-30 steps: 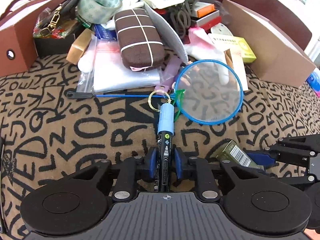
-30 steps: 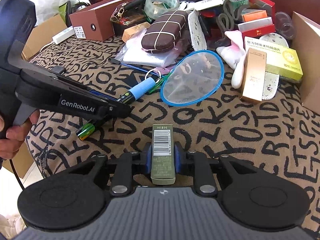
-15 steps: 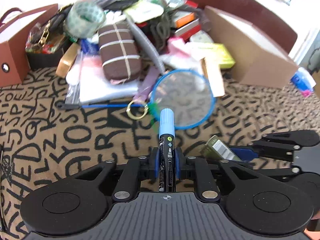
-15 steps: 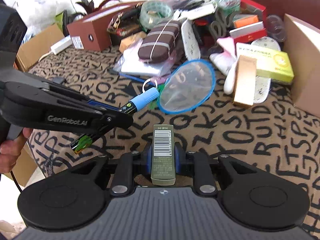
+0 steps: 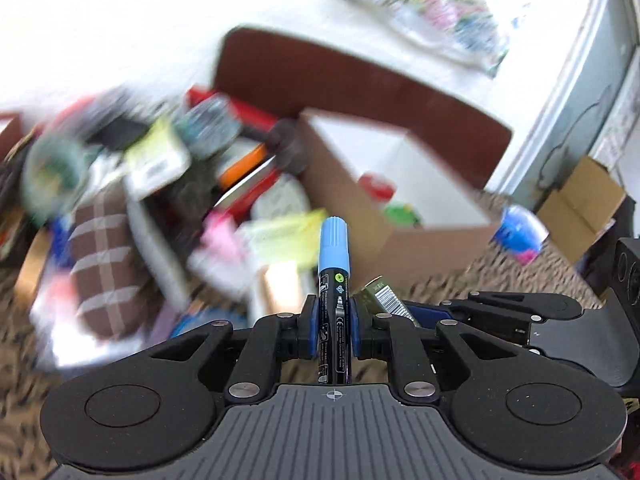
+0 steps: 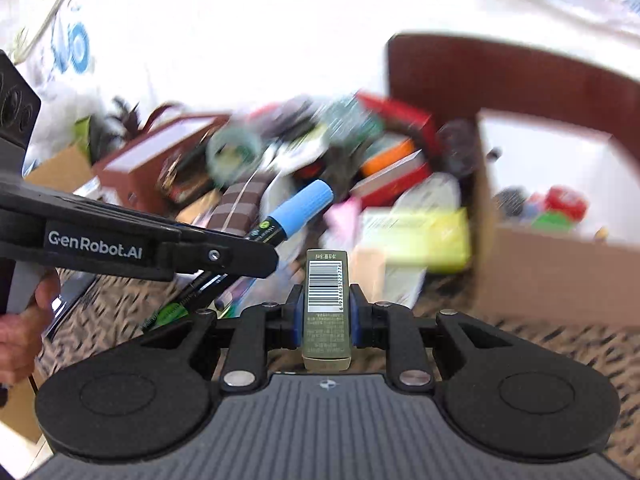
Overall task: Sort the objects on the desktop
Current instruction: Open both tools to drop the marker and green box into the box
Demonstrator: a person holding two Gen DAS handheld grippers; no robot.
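A black marker with a light-blue cap [image 5: 334,264] sticks out forward from my left gripper [image 5: 334,314], which is shut on its barrel and held off the cloth. In the right wrist view the same marker [image 6: 296,210] and left gripper [image 6: 256,254] come in from the left. My right gripper [image 6: 326,308] is shut on a small olive-green box with a barcode [image 6: 325,296], also held in the air. That box [image 5: 382,296] shows just right of the marker in the left wrist view. An open cardboard box [image 6: 560,276] stands ahead to the right.
The picture is blurred by motion. A heap of clutter lies ahead: a brown checked case [image 5: 108,256], a tape roll [image 6: 236,152], a yellow-green carton [image 6: 424,240]. A brown box [image 6: 136,176] stands at far left. A person's hand [image 6: 24,332] grips the left handle. Red and green items lie inside the cardboard box [image 5: 348,200].
The left gripper closed on the marker and lifted it off the patterned cloth. Both grippers rose and swung toward the cardboard box on the right, each carrying its item.
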